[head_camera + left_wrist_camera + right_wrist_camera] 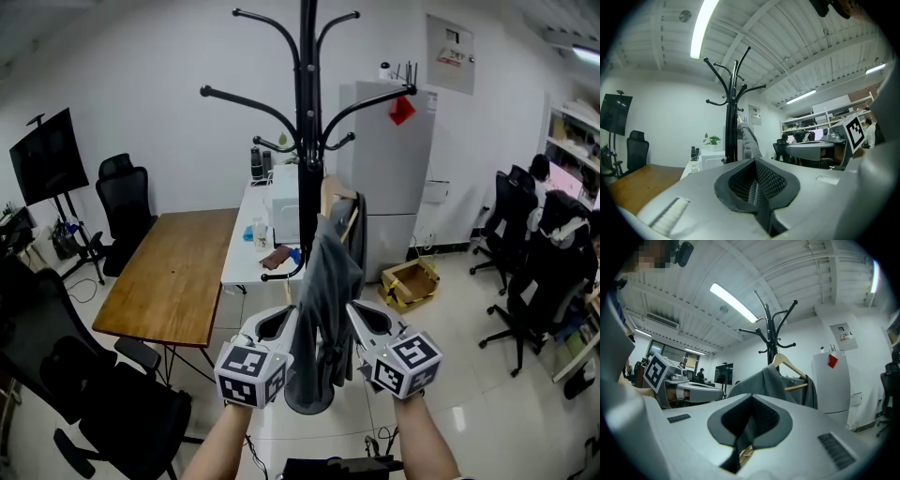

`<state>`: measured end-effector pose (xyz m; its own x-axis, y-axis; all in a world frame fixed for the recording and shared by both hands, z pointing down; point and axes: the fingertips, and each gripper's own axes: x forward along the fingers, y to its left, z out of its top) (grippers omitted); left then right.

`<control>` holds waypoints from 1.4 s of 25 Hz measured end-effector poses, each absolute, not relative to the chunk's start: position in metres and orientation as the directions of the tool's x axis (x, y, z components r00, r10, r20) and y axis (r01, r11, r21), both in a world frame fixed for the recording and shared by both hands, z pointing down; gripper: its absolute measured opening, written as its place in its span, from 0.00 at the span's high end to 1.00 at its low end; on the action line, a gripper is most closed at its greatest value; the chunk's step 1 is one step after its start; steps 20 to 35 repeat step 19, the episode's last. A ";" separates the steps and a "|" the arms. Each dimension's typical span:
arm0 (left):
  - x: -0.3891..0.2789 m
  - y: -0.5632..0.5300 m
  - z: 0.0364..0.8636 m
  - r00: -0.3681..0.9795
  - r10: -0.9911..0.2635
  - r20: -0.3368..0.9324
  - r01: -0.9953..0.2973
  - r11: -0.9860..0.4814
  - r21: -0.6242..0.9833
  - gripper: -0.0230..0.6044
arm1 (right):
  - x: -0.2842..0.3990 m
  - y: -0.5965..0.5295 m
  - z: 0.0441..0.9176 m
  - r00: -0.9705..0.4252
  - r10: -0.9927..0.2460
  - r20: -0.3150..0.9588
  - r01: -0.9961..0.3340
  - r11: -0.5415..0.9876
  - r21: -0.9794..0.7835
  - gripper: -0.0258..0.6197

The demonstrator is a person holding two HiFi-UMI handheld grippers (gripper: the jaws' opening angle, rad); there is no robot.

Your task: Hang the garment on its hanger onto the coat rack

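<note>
— Up at the head view, what is standing on the pale floor (469, 408)?
— A black rack (307, 141) is standing there, between a wood table (173, 272) and a fridge (394, 178). Chairs (530, 277) are sitting at the right. The grey garment (323, 281) is hanging on its hanger (337, 194) against the rack's pole; I cannot tell whether the hook is on a peg. The left gripper (284, 317) and the right gripper (354, 311) are touching the garment's lower sides.
— And the left gripper view?
— Its jaws are pressing together on a strip of grey cloth. The rack is rising beyond, under a ribbed ceiling (787, 47).
— The right gripper view?
— Its jaws are pinching a grey fold too. Garment and hanger are hanging just ahead.
</note>
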<state>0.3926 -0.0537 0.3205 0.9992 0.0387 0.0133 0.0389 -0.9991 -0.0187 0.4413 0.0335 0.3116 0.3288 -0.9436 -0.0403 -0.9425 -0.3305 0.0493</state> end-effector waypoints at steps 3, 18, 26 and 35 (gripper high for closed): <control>0.393 -0.058 0.323 0.999 0.033 0.021 0.033 -0.999 -0.016 0.96 | 0.442 0.032 0.312 0.330 -0.943 -0.041 -0.942 -0.331 0.047 0.96; 0.389 -0.064 0.325 1.000 0.012 0.019 0.013 -1.000 -0.012 0.96 | 0.441 0.029 0.309 0.324 -0.944 -0.054 -0.944 -0.327 0.046 0.96; 0.389 -0.065 0.325 1.000 0.011 0.018 0.011 -1.000 -0.012 0.96 | 0.441 0.029 0.308 0.323 -0.945 -0.056 -0.944 -0.326 0.046 0.96; 0.389 -0.065 0.325 1.000 0.011 0.018 0.011 -1.000 -0.012 0.96 | 0.441 0.029 0.308 0.323 -0.945 -0.056 -0.944 -0.326 0.046 0.96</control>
